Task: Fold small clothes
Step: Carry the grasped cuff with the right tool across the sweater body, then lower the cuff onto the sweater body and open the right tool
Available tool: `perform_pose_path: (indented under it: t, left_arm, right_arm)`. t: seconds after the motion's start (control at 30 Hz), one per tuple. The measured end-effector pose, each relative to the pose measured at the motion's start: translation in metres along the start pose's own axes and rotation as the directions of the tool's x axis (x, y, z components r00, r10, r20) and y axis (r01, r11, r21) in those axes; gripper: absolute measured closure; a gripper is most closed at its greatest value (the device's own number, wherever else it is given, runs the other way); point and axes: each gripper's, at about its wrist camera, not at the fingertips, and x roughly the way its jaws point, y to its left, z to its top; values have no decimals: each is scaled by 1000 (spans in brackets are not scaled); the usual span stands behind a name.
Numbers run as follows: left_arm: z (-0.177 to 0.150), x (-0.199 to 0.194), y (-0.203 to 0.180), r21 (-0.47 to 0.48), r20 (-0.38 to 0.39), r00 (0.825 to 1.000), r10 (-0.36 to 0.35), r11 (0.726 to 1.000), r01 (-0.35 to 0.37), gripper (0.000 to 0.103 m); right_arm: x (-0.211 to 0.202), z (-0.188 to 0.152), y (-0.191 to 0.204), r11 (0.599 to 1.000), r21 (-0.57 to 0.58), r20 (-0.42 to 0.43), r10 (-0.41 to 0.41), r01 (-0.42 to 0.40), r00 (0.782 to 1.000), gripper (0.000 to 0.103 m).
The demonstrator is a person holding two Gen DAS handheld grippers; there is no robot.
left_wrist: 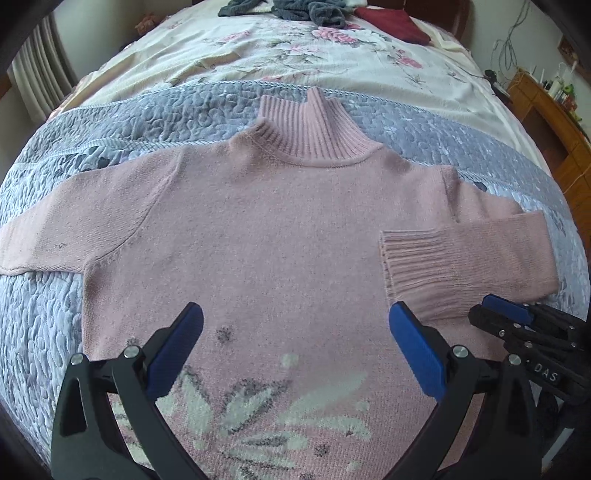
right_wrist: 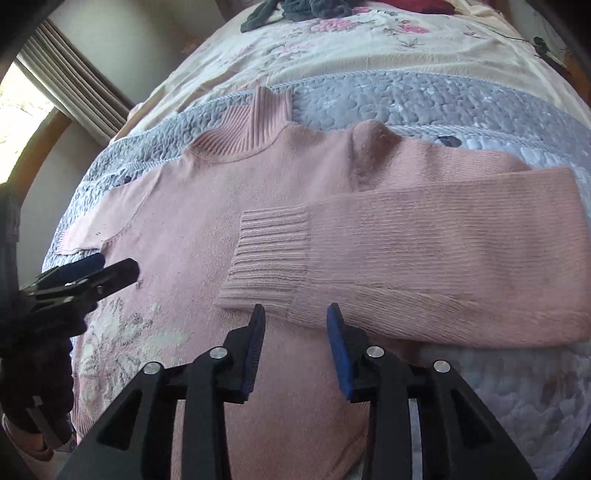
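The pink sweater [left_wrist: 266,221] lies flat, front up, on the grey quilted band [left_wrist: 110,122] across the bed [left_wrist: 229,55], its ribbed collar [left_wrist: 310,129] pointing away from me. The sleeve on my right [right_wrist: 424,258] is folded across the chest, with its ribbed cuff [right_wrist: 269,254] resting on the body panel; the sleeve on my left [left_wrist: 66,229] lies extended outward over the quilt. My left gripper [left_wrist: 295,347] hovers above the lower chest with its jaws spread wide and nothing between them. My right gripper [right_wrist: 295,339] sits just short of the folded cuff, jaws parted and empty. I judge the knit to be soft, light and limp: it will drape and stretch when lifted and will not hold a crease on its own, so each fold needs to be laid down and smoothed. The ribbed cuff is thicker and gives the firmest pinch; for the extended sleeve I would take hold at its cuff or at the shoulder seam. The sweater's surroundings are unobstructed. A pile of dark clothes [left_wrist: 295,11] and a red cloth [left_wrist: 395,24] lie well apart at the far end of the bed, and a wooden cabinet [left_wrist: 546,114] stands beside it.
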Motion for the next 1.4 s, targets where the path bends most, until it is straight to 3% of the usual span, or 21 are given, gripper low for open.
perform_pose_path:
  t: [0.17, 0.37, 0.4, 0.43, 0.47, 0.53, 0.57, 0.67, 0.7, 0.73, 0.97, 1.07, 1.2, 1.27, 1.4]
  left_arm:
    - [-3, 24, -27, -2, -93, 992, -91, 996, 91, 3]
    - [5, 60, -51, -79, -206, 955, -211, 977, 199, 5]
    - [7, 66, -54, -96, -221, 947, -232, 972, 215, 10]
    - [8, 71, -57, -116, -237, 936, -259, 964, 238, 23]
    - [8, 75, -60, -135, -254, 924, -286, 956, 259, 30]
    - [10, 80, -65, -154, -271, 911, -310, 949, 276, 37]
    - [11, 81, -68, -150, -270, 914, -304, 951, 272, 41]
    - [11, 78, -71, -136, -254, 931, -261, 963, 233, 74]
    - [12, 77, -69, -143, -246, 935, -256, 964, 226, 92]
    - [12, 74, -65, -159, -237, 934, -267, 959, 234, 97]
    - [21, 36, -34, -234, -105, 927, -360, 915, 328, 99]
    - [28, 19, -16, -210, -45, 956, -291, 938, 275, 99]
    - [38, 12, 18, -207, -9, 978, -208, 957, 202, 99]
    - [42, 10, 38, -212, 1, 985, -175, 962, 171, 99]
    - [49, 6, 77, -245, 27, 993, -115, 962, 119, 99]
  right_arm:
    - [-46, -19, -34, 997, 67, 72, -43, 38, 997, 67]
    - [-76, -41, -66, 989, 113, 102, -111, 100, 988, 66]
    - [-78, -44, -69, 987, 117, 106, -119, 106, 987, 66]
    - [-80, -47, -71, 987, 119, 108, -125, 112, 986, 66]
    - [-80, -50, -73, 986, 120, 109, -131, 117, 985, 66]
    - [-81, -53, -76, 984, 126, 112, -141, 126, 984, 66]
    - [-81, -55, -78, 983, 130, 113, -143, 128, 983, 66]
    - [-81, -59, -79, 981, 140, 119, -149, 132, 982, 66]
    - [-81, -60, -79, 981, 144, 120, -145, 128, 982, 66]
    - [-81, -60, -79, 981, 146, 121, -144, 126, 982, 66]
    - [-87, -56, -90, 975, 190, 132, -146, 119, 980, 66]
    - [-90, -51, -98, 970, 218, 138, -136, 104, 981, 66]
    - [-89, -40, -108, 960, 271, 138, -112, 71, 984, 64]
    - [-84, -33, -112, 956, 290, 133, -98, 55, 986, 57]
    - [-70, -16, -114, 947, 320, 124, -62, 19, 990, 55]
